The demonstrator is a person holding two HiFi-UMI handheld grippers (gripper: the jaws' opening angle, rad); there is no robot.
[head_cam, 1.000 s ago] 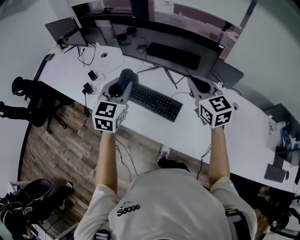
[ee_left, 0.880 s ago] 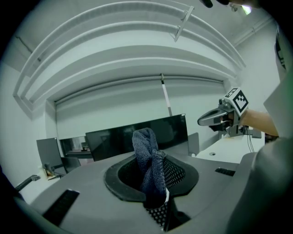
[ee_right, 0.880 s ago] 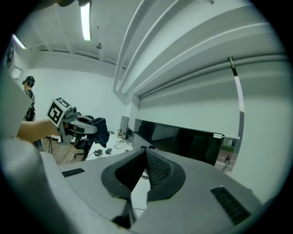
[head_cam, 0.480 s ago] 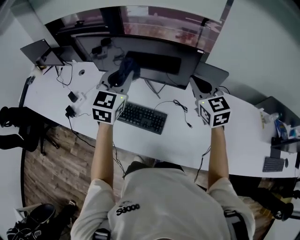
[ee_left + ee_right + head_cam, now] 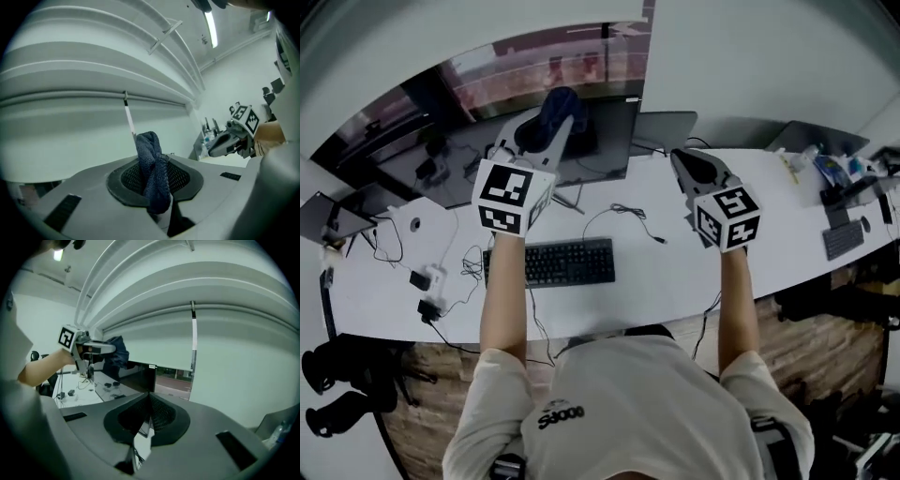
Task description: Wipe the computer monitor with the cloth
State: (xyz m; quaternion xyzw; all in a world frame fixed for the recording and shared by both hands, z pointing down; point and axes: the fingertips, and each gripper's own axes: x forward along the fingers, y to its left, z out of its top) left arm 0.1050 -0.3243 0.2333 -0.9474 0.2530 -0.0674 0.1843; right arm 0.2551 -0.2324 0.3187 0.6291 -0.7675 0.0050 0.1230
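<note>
The dark monitor (image 5: 609, 136) stands at the back of the white desk (image 5: 656, 272), in front of a window. My left gripper (image 5: 559, 120) is held up at the monitor's upper left part, shut on a dark blue cloth (image 5: 562, 101). In the left gripper view the cloth (image 5: 153, 173) bunches up out of the jaws, with a pale blind behind it. The right gripper view shows that cloth (image 5: 116, 352) just over the monitor's (image 5: 137, 376) top edge; whether it touches I cannot tell. My right gripper (image 5: 682, 159) hovers right of the monitor, shut and empty.
A black keyboard (image 5: 549, 262) lies on the desk below my left arm. Cables and small adapters (image 5: 428, 281) trail at the left. A laptop (image 5: 319, 217) sits at the far left, and another grey lid (image 5: 667, 127) stands behind the right gripper. Clutter (image 5: 839, 173) crowds the right end.
The view has swung round and the desk now runs across the frame. My left gripper has risen with the cloth from keyboard level to the monitor's top. The right gripper stays shut beside it.
</note>
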